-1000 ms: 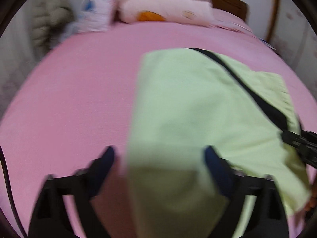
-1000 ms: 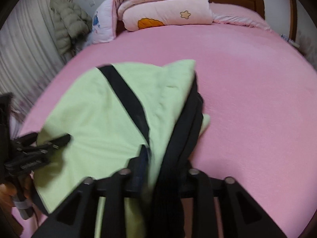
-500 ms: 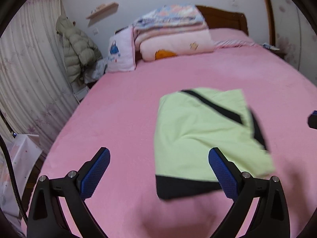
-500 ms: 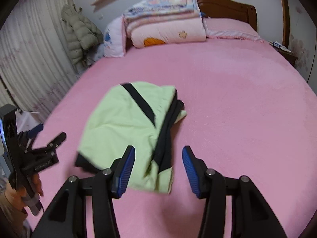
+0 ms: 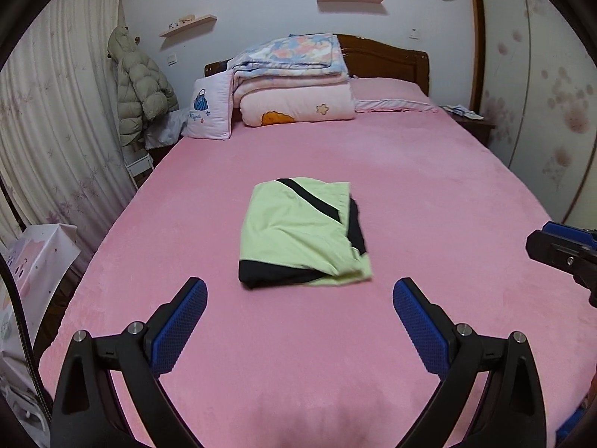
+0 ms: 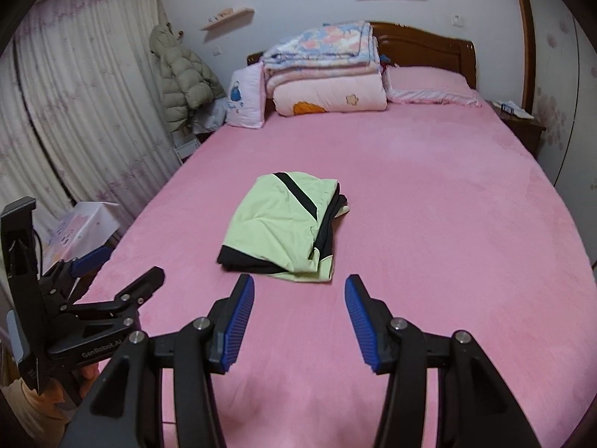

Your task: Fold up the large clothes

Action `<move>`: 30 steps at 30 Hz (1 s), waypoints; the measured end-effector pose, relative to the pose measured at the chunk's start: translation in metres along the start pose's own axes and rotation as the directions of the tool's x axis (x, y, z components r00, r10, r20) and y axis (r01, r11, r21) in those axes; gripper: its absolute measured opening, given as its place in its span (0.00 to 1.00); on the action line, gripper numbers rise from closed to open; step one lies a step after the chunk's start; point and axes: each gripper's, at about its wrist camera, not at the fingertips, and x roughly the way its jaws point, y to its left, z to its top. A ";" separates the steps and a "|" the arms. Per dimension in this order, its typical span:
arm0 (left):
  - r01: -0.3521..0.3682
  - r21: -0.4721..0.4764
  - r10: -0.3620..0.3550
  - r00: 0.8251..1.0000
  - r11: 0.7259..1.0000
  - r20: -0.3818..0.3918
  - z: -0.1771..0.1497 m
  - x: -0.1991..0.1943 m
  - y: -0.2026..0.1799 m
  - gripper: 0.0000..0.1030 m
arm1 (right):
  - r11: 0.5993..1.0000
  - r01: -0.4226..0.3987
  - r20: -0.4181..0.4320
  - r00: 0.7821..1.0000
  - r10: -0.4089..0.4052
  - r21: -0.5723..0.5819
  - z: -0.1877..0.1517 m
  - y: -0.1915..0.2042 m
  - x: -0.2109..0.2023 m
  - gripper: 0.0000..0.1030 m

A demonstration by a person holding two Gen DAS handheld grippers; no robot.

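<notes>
Near the middle of the pink bed (image 5: 429,194), well apart from the foot edge and from both side edges, lies the folded garment (image 5: 298,231), a pale green piece with a black diagonal stripe and black panels showing along its right and near edges. It rests as a compact, roughly square bundle with its layers stacked, and from that I judge the folding to be essentially finished; the near right corner looks a little loose, with a green flap peeking out under the black layer. The left gripper (image 5: 298,328) hangs over the foot edge of the bed with its blue-padded fingers (image 5: 179,326) spread wide and nothing between them, clear of the cloth. The right gripper (image 6: 298,313) sits in much the same place, its fingers (image 6: 238,317) also parted and empty, just short of the bundle's near edge. Both tools seem to be held back and released so that the bundle is left undisturbed and can be checked from a distance. At the head edge a stack of quilts (image 5: 294,78) and a pillow (image 5: 211,110) stand against the headboard, far from the garment, so the working area around it is free of obstruction. A padded coat (image 6: 179,74) hangs beside the curtain off the left side.
</notes>
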 end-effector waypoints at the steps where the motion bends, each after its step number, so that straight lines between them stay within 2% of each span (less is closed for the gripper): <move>1: -0.002 0.003 0.002 1.000 1.000 0.001 -0.003 -0.014 -0.004 0.97 | 1.000 0.001 0.013 1.000 -0.001 -0.009 -0.004 0.001 -0.015 0.49; 7: 0.010 -0.025 -0.009 1.000 1.000 0.013 -0.023 -0.081 -0.021 0.98 | 0.999 0.032 0.064 0.998 -0.030 -0.041 -0.034 0.003 -0.089 0.49; 12: 0.035 -0.063 -0.034 0.999 0.997 0.013 -0.054 -0.113 -0.039 0.99 | 1.000 0.024 0.055 0.998 -0.024 -0.001 -0.076 -0.011 -0.119 0.49; 17: 0.041 -0.089 -0.040 0.999 0.995 0.021 -0.089 -0.130 -0.063 0.99 | 0.998 0.044 0.042 0.998 -0.047 0.052 -0.119 -0.027 -0.126 0.49; 22: 0.058 -0.127 -0.056 0.998 0.990 0.018 -0.111 -0.127 -0.080 0.99 | 0.988 0.115 0.041 0.992 -0.119 0.104 -0.156 -0.040 -0.131 0.49; 27: 0.058 -0.096 -0.059 0.998 0.994 -0.014 -0.117 -0.122 -0.096 0.99 | 0.977 0.148 0.043 0.987 -0.156 0.155 -0.171 -0.046 -0.137 0.49; 30: 0.061 -0.081 -0.065 0.997 0.995 -0.047 -0.119 -0.119 -0.103 0.99 | 0.973 0.158 0.039 0.985 -0.166 0.168 -0.174 -0.048 -0.136 0.54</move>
